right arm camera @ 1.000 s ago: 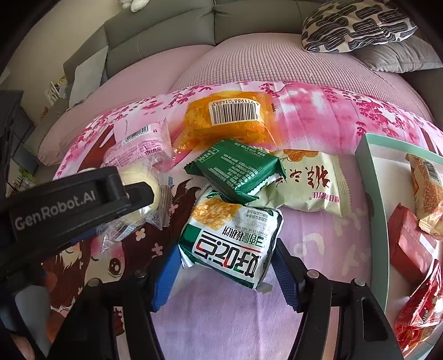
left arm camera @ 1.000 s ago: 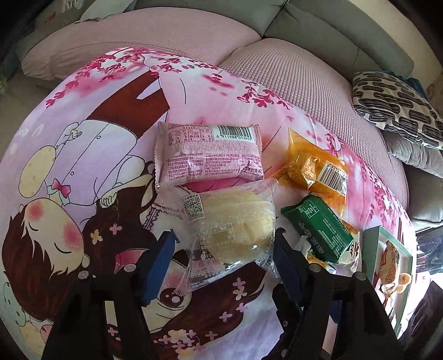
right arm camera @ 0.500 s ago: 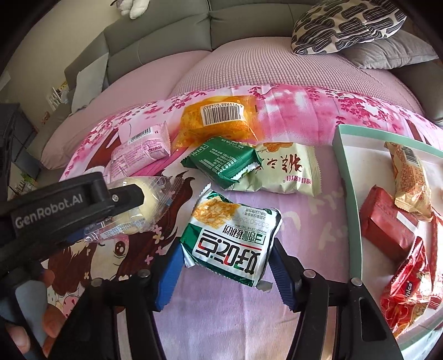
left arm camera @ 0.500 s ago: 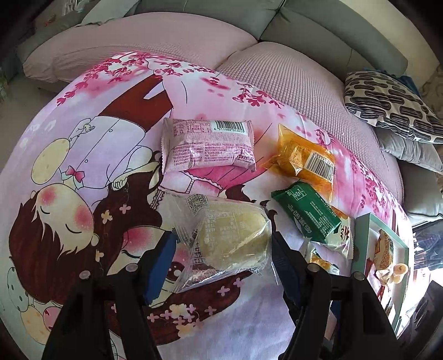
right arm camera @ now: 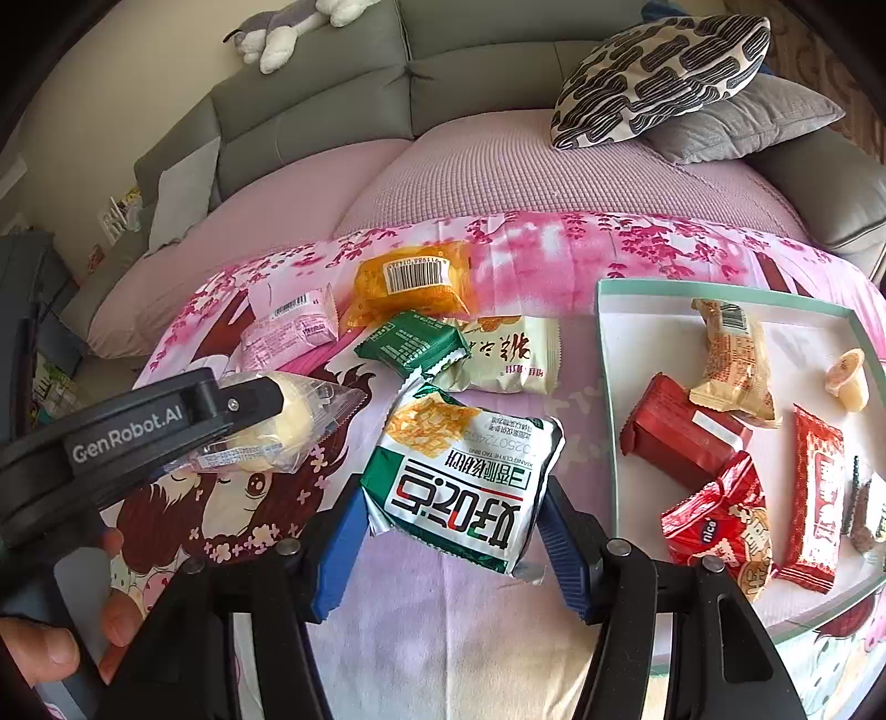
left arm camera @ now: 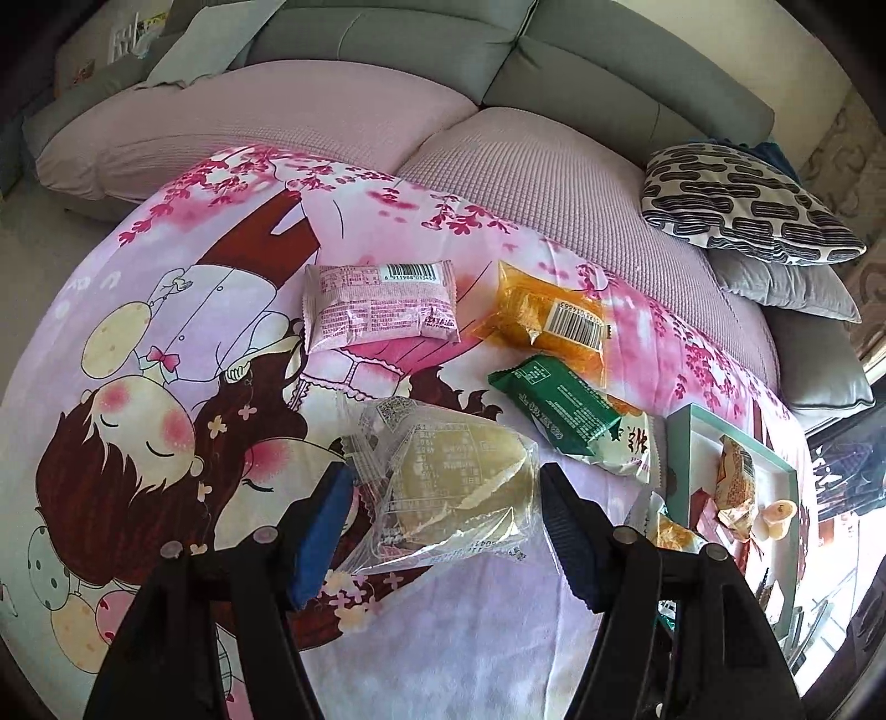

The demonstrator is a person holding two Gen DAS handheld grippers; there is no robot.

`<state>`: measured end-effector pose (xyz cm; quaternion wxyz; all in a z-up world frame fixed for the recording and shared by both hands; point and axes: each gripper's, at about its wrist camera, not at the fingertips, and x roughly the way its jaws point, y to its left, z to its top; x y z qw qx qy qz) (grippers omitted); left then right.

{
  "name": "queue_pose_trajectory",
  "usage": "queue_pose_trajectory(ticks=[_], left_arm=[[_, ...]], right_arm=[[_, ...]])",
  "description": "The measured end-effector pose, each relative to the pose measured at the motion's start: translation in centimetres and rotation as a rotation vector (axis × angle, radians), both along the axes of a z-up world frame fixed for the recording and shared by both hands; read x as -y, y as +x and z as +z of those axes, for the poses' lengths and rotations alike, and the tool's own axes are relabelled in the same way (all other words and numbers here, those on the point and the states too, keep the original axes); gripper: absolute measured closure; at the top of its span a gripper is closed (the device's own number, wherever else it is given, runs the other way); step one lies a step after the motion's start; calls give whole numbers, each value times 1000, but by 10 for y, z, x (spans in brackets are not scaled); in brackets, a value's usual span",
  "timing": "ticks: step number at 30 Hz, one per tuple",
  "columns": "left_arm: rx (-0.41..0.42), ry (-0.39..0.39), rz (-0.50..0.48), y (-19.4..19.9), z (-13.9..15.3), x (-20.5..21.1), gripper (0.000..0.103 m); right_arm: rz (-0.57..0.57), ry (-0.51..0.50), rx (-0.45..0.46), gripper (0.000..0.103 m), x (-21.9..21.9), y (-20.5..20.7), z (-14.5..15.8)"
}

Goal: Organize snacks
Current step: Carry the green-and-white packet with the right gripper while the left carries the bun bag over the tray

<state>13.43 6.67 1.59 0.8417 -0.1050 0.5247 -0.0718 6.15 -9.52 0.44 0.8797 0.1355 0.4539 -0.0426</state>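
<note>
My left gripper (left arm camera: 446, 498) is shut on a clear-wrapped pale yellow cake (left arm camera: 459, 487) and holds it above the cartoon cloth; it also shows in the right wrist view (right arm camera: 282, 426). My right gripper (right arm camera: 451, 515) is shut on a green-and-white cracker pack (right arm camera: 465, 476), lifted off the cloth. A pink pack (left arm camera: 379, 307), an orange pack (left arm camera: 545, 321), a green pack (left arm camera: 556, 404) and a cream pack (right arm camera: 509, 354) lie on the cloth. A mint-rimmed white tray (right arm camera: 609, 387) at the right holds several red and beige snacks.
The cloth (left arm camera: 166, 387) covers a pink sofa seat (left arm camera: 526, 171). A patterned cushion (right arm camera: 659, 61) and a grey cushion (right arm camera: 747, 122) lie at the back right. A plush toy (right arm camera: 293, 27) sits on the grey sofa back.
Both grippers have risen and pulled back with their packs held; the cake has come off the cloth. The right gripper's view has swung right, so more of the tray shows.
</note>
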Motion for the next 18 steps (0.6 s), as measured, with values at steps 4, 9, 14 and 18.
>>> queue_pose_trajectory(ticks=[4, 9, 14, 18], left_arm=[[20, 3, -7, -3, 7, 3, 33], [33, -22, -17, -6, 12, 8, 33], [50, -28, -32, -8, 18, 18, 33], [72, -22, -38, -12, 25, 26, 33]], right_arm=[[-4, -6, 10, 40, 6, -3, 5], [-7, -12, 29, 40, 13, -6, 8], [-28, -1, 44, 40, 25, -10, 11], [-46, -5, 64, 40, 33, -14, 18]])
